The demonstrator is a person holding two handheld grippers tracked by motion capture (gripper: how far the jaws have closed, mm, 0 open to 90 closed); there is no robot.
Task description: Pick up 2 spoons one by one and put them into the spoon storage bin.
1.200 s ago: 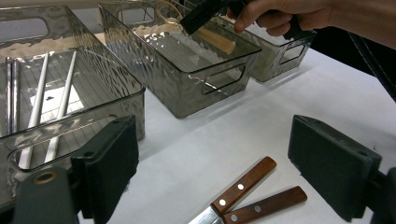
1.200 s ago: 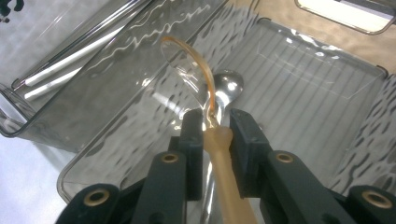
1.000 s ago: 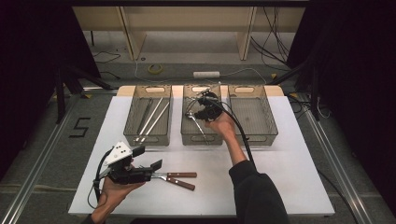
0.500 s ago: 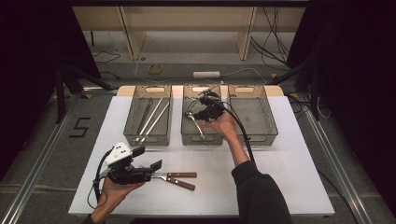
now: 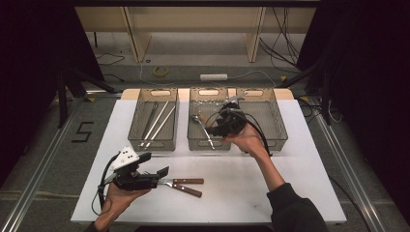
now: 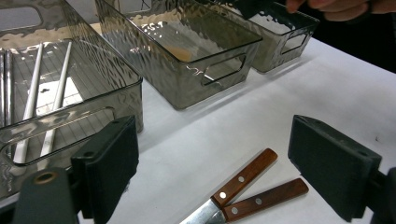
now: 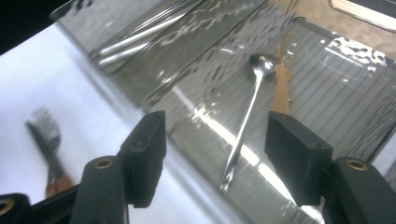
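Here my right hand-held gripper (image 7: 212, 163), jaws just opened and empty, hangs above a slim steel spoon (image 7: 245, 123) lying in the middle ribbed bin (image 5: 195, 137); a black "5" (image 5: 82, 131) marks the floor.

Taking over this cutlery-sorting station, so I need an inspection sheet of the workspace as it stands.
Surface: white table, mostly bare.
Job's things: spoon in middle bin; long white and metal utensils in left bin; two wooden-handled knives on table; right bin.
Clutter: nothing seen.
Grippers: left gripper open at the knives; right gripper just opened, nothing between jaws, spoon lying beyond.
Cables: one trails from each gripper.
Surroundings: floor cables, tape roll.
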